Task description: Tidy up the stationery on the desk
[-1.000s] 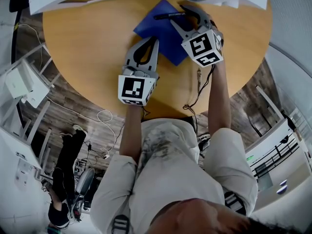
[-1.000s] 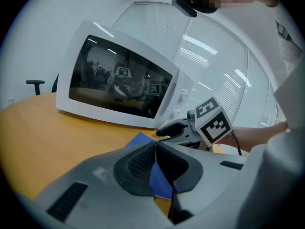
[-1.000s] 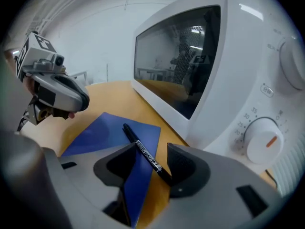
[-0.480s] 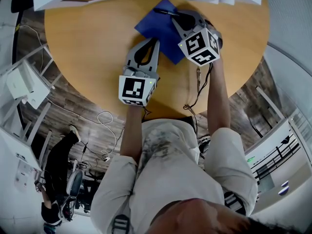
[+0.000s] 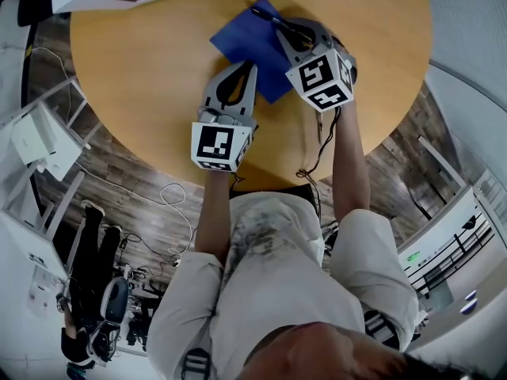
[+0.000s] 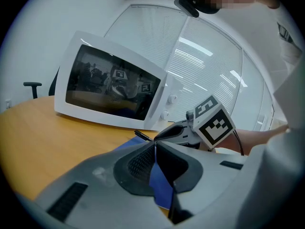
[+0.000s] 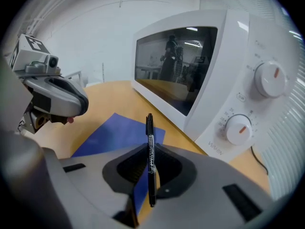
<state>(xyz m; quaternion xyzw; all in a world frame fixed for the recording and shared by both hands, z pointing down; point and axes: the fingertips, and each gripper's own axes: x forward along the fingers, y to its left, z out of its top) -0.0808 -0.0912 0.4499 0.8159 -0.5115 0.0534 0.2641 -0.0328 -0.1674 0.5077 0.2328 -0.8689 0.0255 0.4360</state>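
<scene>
A black pen (image 7: 150,149) stands upright between the pads of my right gripper (image 7: 150,166), whose jaws have just been closing and now press on it. In the head view the pen (image 5: 268,16) sticks out left of that gripper (image 5: 289,28), over the far corner of a blue sheet (image 5: 242,42) that lies on the round wooden desk (image 5: 142,70). My left gripper (image 5: 242,71) hovers at the sheet's near edge. Its jaws (image 6: 155,147) meet with nothing between them. The blue sheet (image 7: 114,135) lies below both grippers.
A white microwave (image 7: 214,80) stands at the desk's far side, close behind the pen, and shows in the left gripper view as well, microwave (image 6: 109,87). A black cable (image 5: 321,145) hangs over the near desk edge. Chair arm (image 6: 32,86) at far left.
The right gripper's jaws closed on the black pen, which lay on the blue sheet, and it now sits raised in the grip. The left gripper has barely shifted.
</scene>
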